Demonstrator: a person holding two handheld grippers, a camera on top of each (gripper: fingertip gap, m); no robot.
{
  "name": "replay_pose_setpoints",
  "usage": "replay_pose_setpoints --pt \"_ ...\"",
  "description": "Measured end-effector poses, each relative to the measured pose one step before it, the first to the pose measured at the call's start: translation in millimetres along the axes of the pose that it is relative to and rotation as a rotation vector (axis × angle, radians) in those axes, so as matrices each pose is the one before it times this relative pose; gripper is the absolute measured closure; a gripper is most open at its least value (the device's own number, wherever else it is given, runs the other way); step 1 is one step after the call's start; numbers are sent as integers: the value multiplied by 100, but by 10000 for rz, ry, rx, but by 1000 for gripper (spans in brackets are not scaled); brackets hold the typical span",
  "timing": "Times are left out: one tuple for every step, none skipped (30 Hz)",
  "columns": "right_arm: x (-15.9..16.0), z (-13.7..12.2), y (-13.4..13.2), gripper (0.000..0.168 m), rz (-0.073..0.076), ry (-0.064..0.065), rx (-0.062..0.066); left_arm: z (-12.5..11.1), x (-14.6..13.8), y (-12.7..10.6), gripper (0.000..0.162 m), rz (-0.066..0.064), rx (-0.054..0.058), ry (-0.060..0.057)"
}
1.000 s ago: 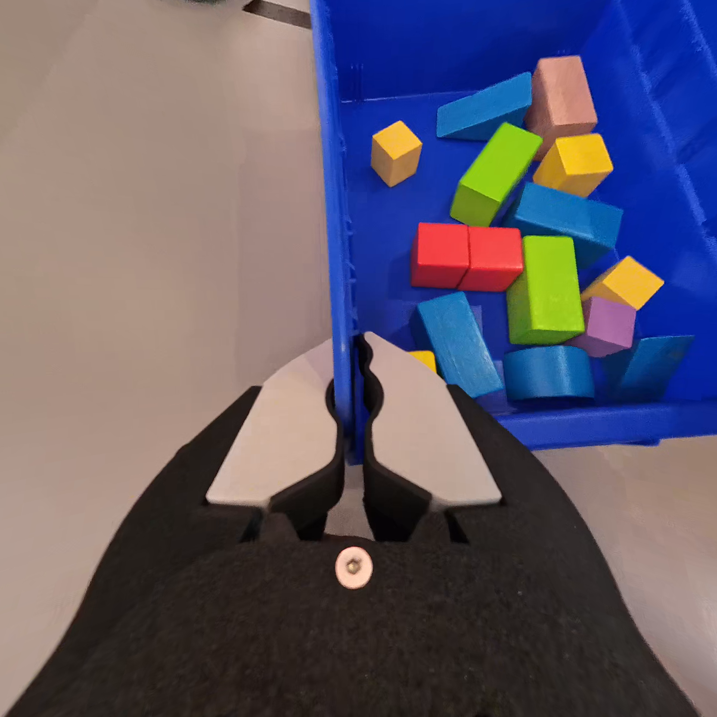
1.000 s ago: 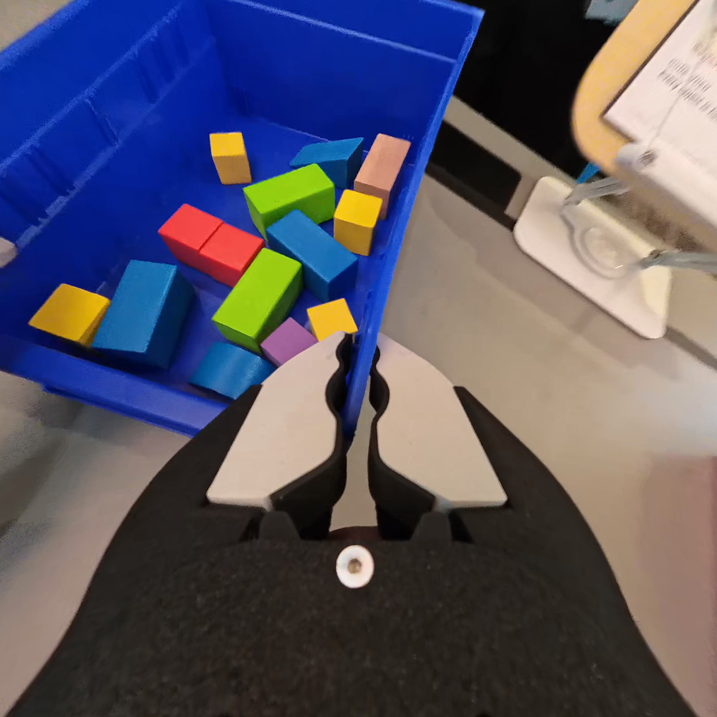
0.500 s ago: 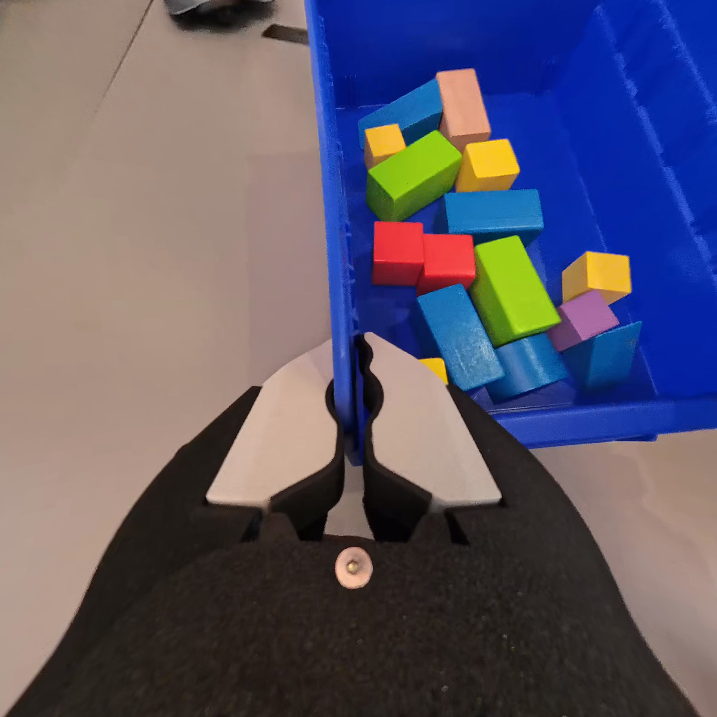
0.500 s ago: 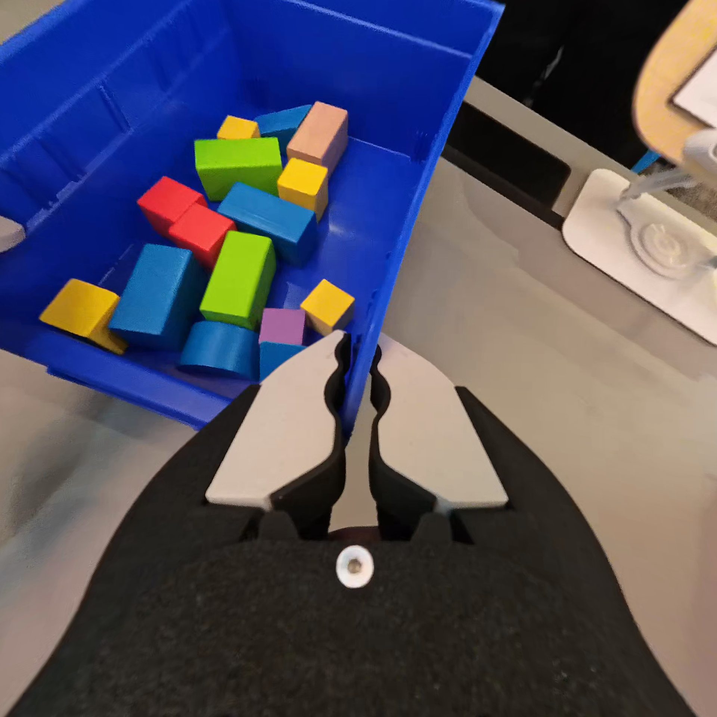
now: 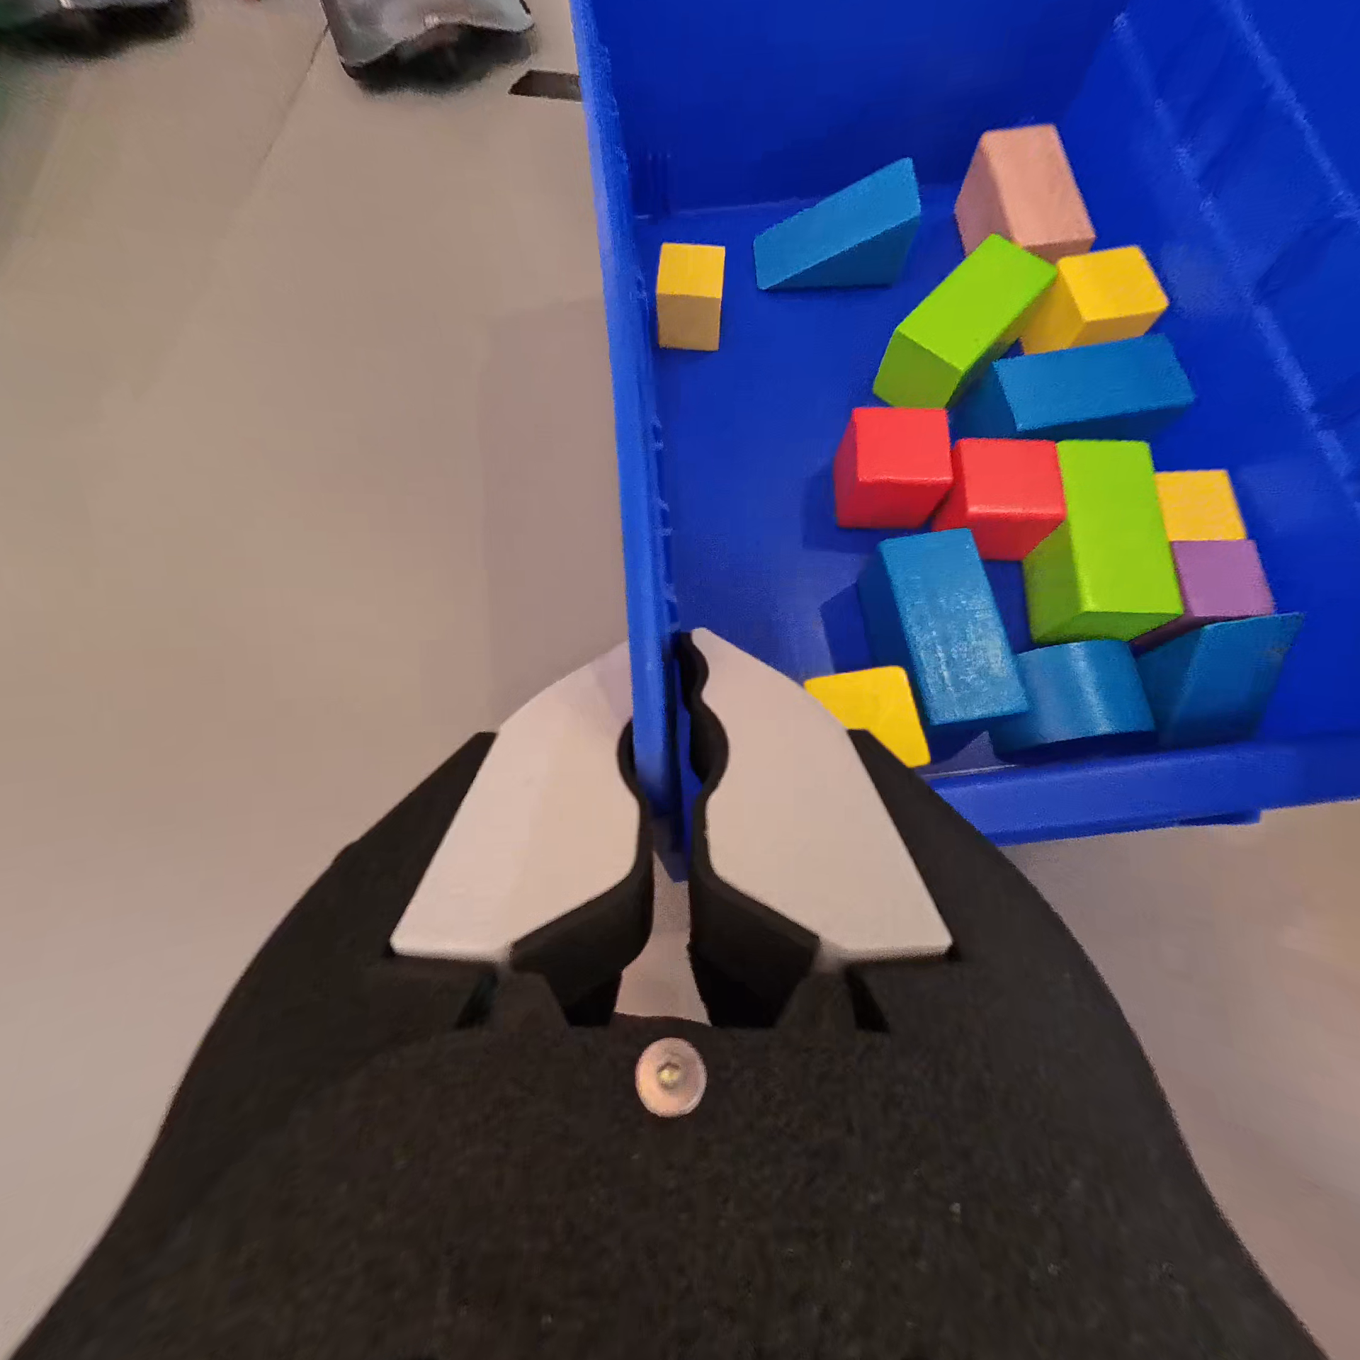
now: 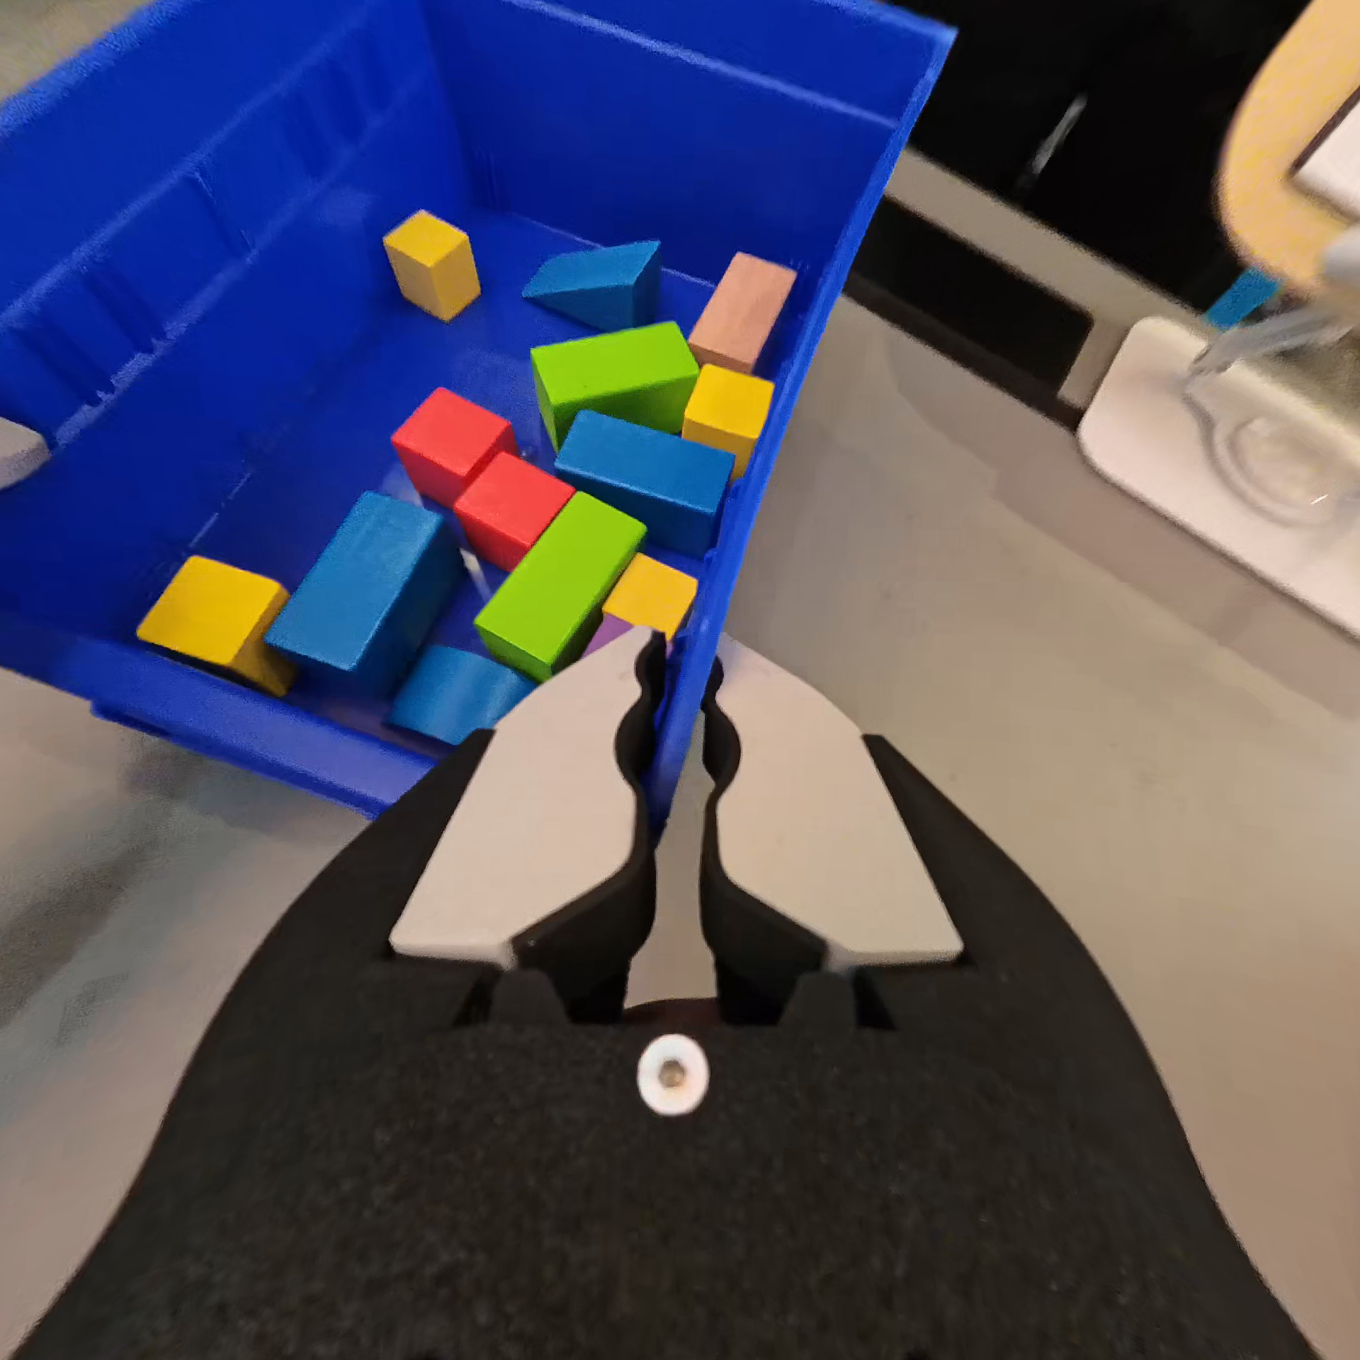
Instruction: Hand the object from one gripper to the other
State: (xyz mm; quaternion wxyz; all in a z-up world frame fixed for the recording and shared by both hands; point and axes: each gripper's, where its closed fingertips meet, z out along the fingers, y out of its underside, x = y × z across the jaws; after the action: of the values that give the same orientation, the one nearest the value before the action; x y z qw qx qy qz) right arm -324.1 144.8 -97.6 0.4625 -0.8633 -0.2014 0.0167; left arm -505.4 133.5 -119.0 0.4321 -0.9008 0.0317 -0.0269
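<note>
A blue plastic bin (image 5: 809, 110) holds several coloured wooden blocks, among them two red cubes (image 5: 949, 478), green bricks (image 5: 1104, 537) and blue bricks (image 5: 942, 625). My left gripper (image 5: 666, 647) is shut on the bin's left wall (image 5: 640, 441). My right gripper (image 6: 681, 647) is shut on the bin's right wall (image 6: 809, 368). In the right wrist view the blocks (image 6: 559, 581) lie mostly against the right wall, and a fingertip of the left gripper (image 6: 18, 456) shows at the bin's far left wall.
A grey table surface (image 5: 294, 515) lies under and around the bin. A white stand base (image 6: 1214, 471) with a clear fitting sits to the right, under a wood-edged board (image 6: 1266, 147). Dark blurred items (image 5: 427, 29) lie at the far left edge.
The bin has tilted between the two grippers and the blocks have slid from its left side toward its right wall. A yellow cube and a blue wedge lie apart at the far end. Both grips unchanged.
</note>
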Motion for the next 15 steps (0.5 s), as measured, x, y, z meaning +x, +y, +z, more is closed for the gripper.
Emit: replay_pose_setpoints --pt "178 -168 -557 161 -345 181 58 327 147 292 158 -276 -7 151" --pt "151 -93 -695 161 -181 35 22 231 75 256 158 -300 -19 172" --pt "136 4 -704 162 -176 51 -68 99 48 178 158 -311 -12 203" --pt "36 125 -555 162 -210 40 -148 3 -55 87 158 -161 -4 68" --pt "23 139 -471 163 -125 24 -47 -77 -82 -42 158 -19 -1 -68" --pt "135 77 -237 163 -85 22 51 -87 37 -181 158 16 44 -82" --pt "399 -72 133 163 -116 43 28 -29 337 -298 158 21 124 20" --pt "839 -257 400 163 37 117 44 92 843 -269 158 56 115 175" --pt "997 -318 503 163 346 87 11 238 1105 -118 158 135 -3 197" --pt "841 -208 603 163 321 61 -115 336 958 53 158 174 -122 101" --pt "525 -29 587 163 141 77 -149 265 623 135 158 113 -130 58" --pt "100 156 514 163 137 -2 -111 125 173 158 158 74 -64 27" --pt "-302 302 433 163 117 -120 -17 2 -265 167 158 57 -23 -36" --pt "-585 398 394 163 91 -158 18 -123 -554 136 159 16 -7 -121" --pt "-753 455 376 163 93 -183 -2 -178 -690 44 159 121 -8 -275"
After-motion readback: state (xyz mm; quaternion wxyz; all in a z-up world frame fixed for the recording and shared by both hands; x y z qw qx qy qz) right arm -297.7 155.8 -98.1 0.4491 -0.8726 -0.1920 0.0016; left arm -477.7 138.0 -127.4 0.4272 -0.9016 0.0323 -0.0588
